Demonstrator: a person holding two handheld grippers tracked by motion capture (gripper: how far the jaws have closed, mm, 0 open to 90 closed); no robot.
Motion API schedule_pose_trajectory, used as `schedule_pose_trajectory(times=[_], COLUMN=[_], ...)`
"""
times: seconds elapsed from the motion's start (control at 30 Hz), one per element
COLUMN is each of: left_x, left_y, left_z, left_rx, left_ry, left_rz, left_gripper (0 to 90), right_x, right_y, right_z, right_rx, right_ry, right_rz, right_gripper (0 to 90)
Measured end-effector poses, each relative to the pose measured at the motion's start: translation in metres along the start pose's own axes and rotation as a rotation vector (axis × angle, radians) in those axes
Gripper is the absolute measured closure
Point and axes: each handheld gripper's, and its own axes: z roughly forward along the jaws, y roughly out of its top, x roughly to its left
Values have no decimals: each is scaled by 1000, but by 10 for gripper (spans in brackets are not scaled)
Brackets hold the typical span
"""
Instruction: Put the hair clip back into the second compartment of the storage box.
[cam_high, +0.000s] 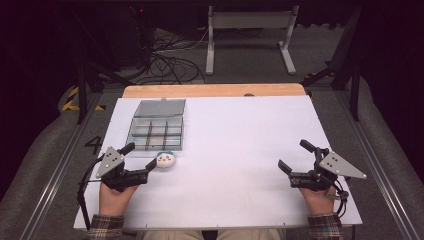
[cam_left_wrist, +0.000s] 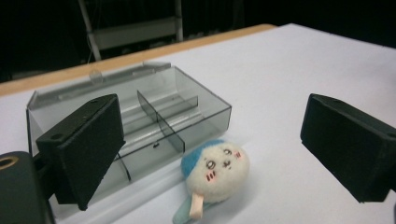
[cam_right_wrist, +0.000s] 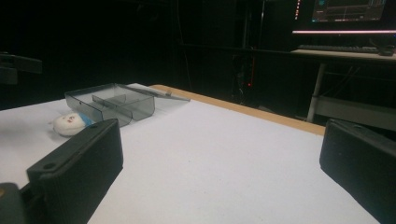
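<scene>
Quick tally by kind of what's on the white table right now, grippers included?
Plush toy: 1
Clear compartment box, lid open: 1
Grippers: 2, left gripper and right gripper, both open
Total: 4

Black left gripper (cam_high: 140, 161), grey three-cornered plates, plaid sleeve cuffs.

A small round plush toy (cam_high: 165, 159), cream-white with a blue cap, a stitched face with pink cheeks and a pale tab at its lower end, lies on its back on the white table, just beside the front edge of a clear smoke-grey compartment box (cam_high: 156, 131). The box sits flat with its lid folded open behind it, its dividers exposed.
</scene>
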Motion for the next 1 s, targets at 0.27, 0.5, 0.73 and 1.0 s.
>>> schedule_pose_trajectory(times=[0.27,0.5,0.73,1.0], left_x=[-1,-2,-4,-8], left_y=[-3,-5,-6,-9], left_z=[11,18,25,35], left_rx=[90,121,154,221], left_ry=[3,-6,-6,4], left_rz=[-14,-25,-27,-19], left_gripper=[98,125,150,164], right_x=[2,1,1,1], right_y=[-1,-2,-2,-3], right_z=[2,2,3,4], right_rx=[22,37,35,45], right_ry=[4,-5,-9,-10], right_rz=[0,7,21,19], right_gripper=[0,0,0,0])
